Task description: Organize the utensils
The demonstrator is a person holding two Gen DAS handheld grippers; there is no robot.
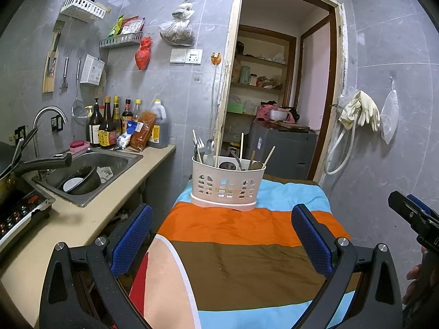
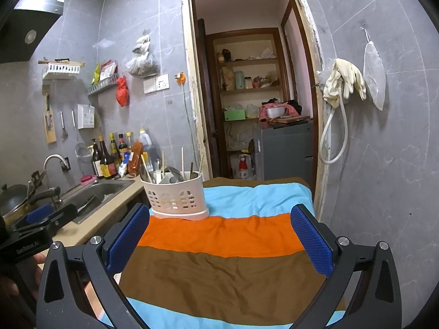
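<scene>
- My left tongs (image 1: 221,235) are released, blue pads wide apart, grasping nothing, hovering above the striped cloth (image 1: 247,257).
- My right tongs (image 2: 219,238) are likewise released and empty over the same cloth.
- The white utensil caddy (image 1: 227,186) stands upright at the far end of the cloth-covered tabletop, where the light-blue band meets the orange one.
- Inside it I see a fork (image 1: 200,148), a spoon (image 1: 210,148) and several chopsticks (image 1: 242,146) standing on end.
- The sink (image 1: 90,175) lies to the left, bottles (image 1: 109,126) lined up behind it.
</scene>
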